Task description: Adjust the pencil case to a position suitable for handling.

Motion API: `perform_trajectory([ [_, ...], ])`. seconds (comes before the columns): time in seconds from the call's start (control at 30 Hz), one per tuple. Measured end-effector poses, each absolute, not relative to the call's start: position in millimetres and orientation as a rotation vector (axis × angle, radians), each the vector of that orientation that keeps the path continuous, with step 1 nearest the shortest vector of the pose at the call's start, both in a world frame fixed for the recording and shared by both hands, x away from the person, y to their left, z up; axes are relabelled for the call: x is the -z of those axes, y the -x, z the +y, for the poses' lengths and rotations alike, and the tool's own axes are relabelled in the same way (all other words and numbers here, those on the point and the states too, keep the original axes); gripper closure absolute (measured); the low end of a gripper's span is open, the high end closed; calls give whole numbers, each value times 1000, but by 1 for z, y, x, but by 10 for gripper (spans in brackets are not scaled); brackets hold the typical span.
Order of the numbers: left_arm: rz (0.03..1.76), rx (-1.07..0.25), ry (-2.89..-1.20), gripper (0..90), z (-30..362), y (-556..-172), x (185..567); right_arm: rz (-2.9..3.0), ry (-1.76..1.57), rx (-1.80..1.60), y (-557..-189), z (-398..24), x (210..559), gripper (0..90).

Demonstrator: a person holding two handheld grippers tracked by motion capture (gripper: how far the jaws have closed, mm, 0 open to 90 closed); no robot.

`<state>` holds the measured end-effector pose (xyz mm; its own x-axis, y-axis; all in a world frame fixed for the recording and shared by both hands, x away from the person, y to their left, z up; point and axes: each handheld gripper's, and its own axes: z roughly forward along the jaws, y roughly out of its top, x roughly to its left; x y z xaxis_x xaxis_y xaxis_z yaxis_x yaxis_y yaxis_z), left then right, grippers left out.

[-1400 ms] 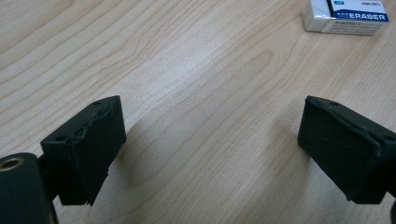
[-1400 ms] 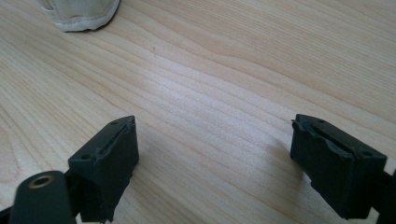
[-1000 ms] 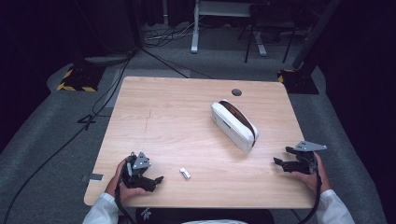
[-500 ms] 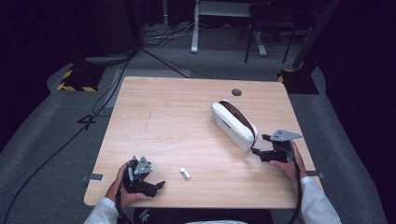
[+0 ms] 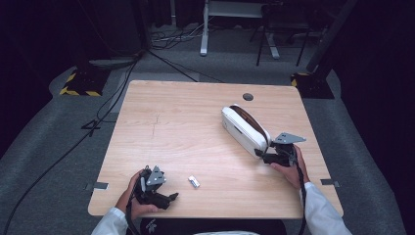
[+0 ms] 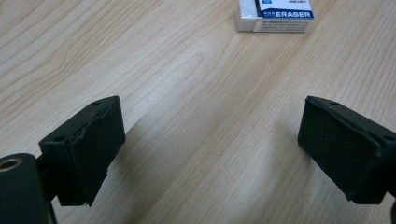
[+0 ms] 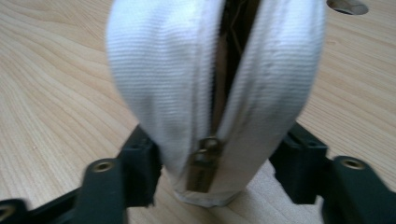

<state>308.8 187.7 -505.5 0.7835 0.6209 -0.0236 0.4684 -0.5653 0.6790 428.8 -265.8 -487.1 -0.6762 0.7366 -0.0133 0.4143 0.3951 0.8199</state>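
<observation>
1. The near end of the white pencil case (image 7: 215, 93) is clamped between the right gripper (image 5: 274, 157) jaws, which have just been closing.
2. The soft fabric could slip out when pulled.
3. The left gripper (image 6: 210, 154) jaws are held wide; the eraser (image 6: 274, 14) lies ahead, untouched.

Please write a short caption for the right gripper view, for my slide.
Right hand-held gripper closes on the end of a white pouch, zipper open, on a wooden table.
</observation>
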Motion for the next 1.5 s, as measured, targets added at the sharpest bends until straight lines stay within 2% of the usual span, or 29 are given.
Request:
perform_trajectory([
  [0.33,783,-281,-2283,78,176,-308,505,2299,-937,-1172,-421,-266,486,554],
  [1.0,736,-260,-2297,78,152,-309,505,2445,-718,-1238,-364,-263,485,522],
  [1.5,742,-263,-2294,78,147,-309,505,2475,-666,-1264,-337,-260,486,519],
])
